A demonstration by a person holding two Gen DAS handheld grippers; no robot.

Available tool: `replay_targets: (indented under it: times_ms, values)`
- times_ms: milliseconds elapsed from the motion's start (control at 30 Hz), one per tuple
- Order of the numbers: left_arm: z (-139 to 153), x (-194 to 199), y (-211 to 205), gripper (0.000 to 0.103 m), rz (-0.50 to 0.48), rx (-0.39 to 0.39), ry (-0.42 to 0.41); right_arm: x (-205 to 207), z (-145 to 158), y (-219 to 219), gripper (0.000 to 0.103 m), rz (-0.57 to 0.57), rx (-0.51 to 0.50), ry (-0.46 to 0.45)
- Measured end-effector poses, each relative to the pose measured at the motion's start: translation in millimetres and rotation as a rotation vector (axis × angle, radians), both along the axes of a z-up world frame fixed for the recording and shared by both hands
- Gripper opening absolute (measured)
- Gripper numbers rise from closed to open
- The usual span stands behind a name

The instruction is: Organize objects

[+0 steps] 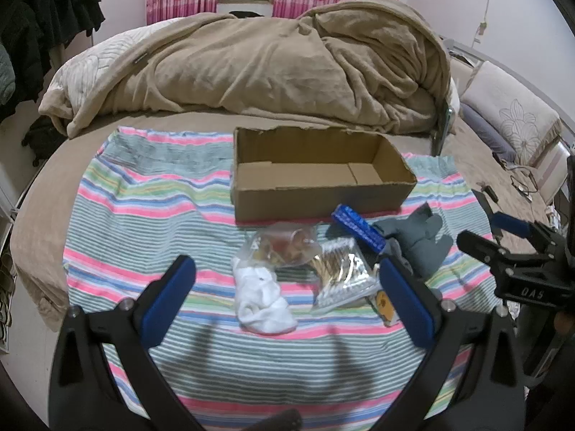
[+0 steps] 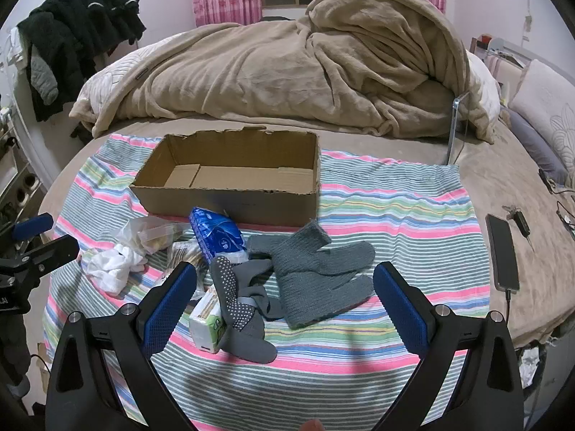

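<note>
An empty cardboard box (image 1: 316,176) (image 2: 233,186) stands on a striped cloth (image 1: 151,215) (image 2: 395,208) on the bed. In front of it lie a white crumpled cloth (image 1: 262,300) (image 2: 113,264), a clear bag of small items (image 1: 284,246) (image 2: 154,233), a bag of cotton swabs (image 1: 339,273), a blue tissue pack (image 1: 357,226) (image 2: 215,233), grey knit socks (image 1: 420,240) (image 2: 320,273), grey dotted socks (image 2: 240,309) and a white tissue pack (image 2: 206,323). My left gripper (image 1: 287,294) is open above the white cloth and swabs. My right gripper (image 2: 284,301) (image 1: 478,240) is open above the grey socks.
A heaped beige blanket (image 1: 280,68) (image 2: 305,64) lies behind the box. A phone on a cable (image 2: 503,255) and keys (image 2: 517,219) lie on the bed to the right. Pillows (image 1: 510,118) are at far right. Dark clothes (image 2: 79,32) hang at left.
</note>
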State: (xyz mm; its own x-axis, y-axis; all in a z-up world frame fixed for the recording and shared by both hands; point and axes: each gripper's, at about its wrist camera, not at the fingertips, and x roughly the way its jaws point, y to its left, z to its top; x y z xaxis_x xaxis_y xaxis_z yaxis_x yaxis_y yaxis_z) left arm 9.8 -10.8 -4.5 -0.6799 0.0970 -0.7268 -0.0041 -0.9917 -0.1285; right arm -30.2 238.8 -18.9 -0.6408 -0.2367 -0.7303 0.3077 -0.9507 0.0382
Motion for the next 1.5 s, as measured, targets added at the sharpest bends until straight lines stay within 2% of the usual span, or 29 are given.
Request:
replay_targets:
  times_ms: [1500]
  values:
    - [-2.2, -5.4, 4.5, 0.102, -0.008, -0.008, -0.016, 1.3, -3.3, 0.6, 0.101, -0.003, -0.021, -0.005]
